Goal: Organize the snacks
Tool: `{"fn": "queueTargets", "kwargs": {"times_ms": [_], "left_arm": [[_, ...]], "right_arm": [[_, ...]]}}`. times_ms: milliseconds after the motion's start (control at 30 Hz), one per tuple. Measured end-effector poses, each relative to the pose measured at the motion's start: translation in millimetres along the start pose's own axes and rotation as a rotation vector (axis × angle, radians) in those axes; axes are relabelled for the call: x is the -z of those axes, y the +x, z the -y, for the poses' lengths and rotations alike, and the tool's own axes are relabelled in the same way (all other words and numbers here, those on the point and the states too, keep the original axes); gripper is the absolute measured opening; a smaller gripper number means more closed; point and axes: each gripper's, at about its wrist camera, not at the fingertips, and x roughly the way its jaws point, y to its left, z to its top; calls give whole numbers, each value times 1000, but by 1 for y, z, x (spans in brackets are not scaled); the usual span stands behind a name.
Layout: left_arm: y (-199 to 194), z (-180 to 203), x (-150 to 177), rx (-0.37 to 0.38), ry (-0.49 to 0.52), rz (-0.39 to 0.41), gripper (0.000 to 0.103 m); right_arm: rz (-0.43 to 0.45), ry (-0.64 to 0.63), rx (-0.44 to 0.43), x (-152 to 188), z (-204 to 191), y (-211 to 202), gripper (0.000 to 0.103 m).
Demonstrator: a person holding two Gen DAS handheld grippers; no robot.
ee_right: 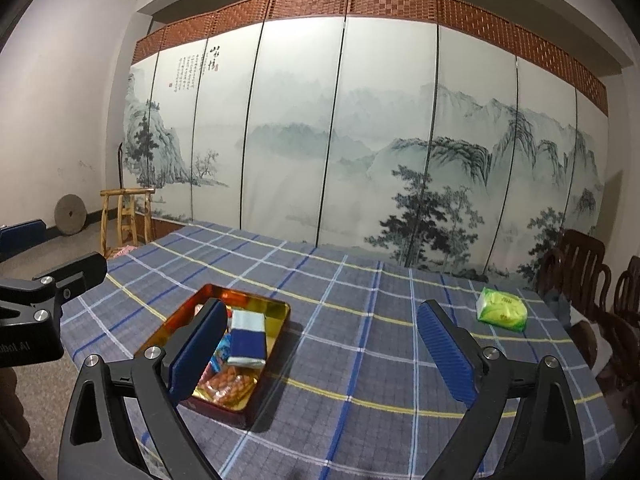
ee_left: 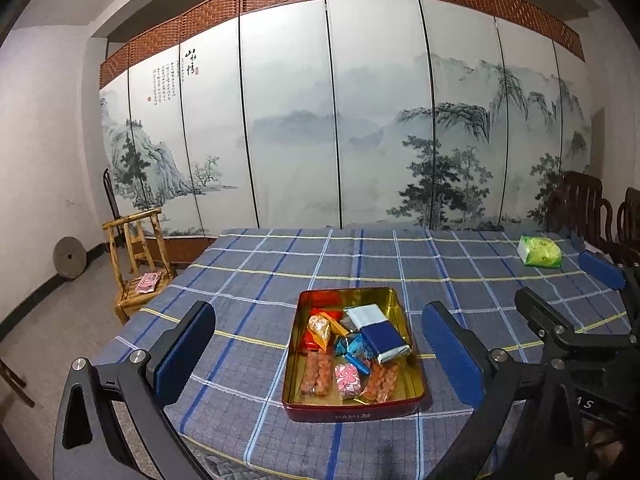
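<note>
Basically the tin (ee_left: 352, 364) sits near the front edge of the table (ee_left: 460, 276), already loaded: blue-and-white packet (ee_left: 380, 332) on top, blue foil candy (ee_left: 349, 346), pink-white candy (ee_left: 347, 380), two clear packs of reddish-brown snacks (ee_left: 318, 372), orange wrappers toward the back. Only stray item I can see is the green packet (ee_right: 502, 308), far right, well apart from the tin. Left gripper (ee_left: 320, 356) hangs spread wide over the tin, holding nothing; right gripper (ee_right: 320, 344) same, wide and empty, between the tin and the green packet. Risks, my read: green pack looks soft, so a hard pinch crushes it or it slips out in transit; tin is crowded, so dropping it on the heap could leave it perched on the rim or knock the blue-and-white packet out; tin is light and close to the edge on loose cloth, so a bump could shove it off; the two grippers are close together and could clash. Text: tin's front wall reads "BAMI"; the other gripper's body shows "...bot AI", partly cut off. Screen (ee_left: 360, 120) calligraphy and packet print unreadable.
</note>
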Motion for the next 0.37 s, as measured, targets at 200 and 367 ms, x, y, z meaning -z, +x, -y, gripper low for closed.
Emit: {"fn": "queueTargets", "kwargs": {"times_ms": [200, 367], "left_arm": [[8, 12, 3, -24, 33, -6, 102], [15, 27, 2, -43, 73, -21, 102]], "right_arm": [[-56, 9, 4, 14, 11, 12, 96], [-116, 25, 13, 30, 31, 27, 96]]}}
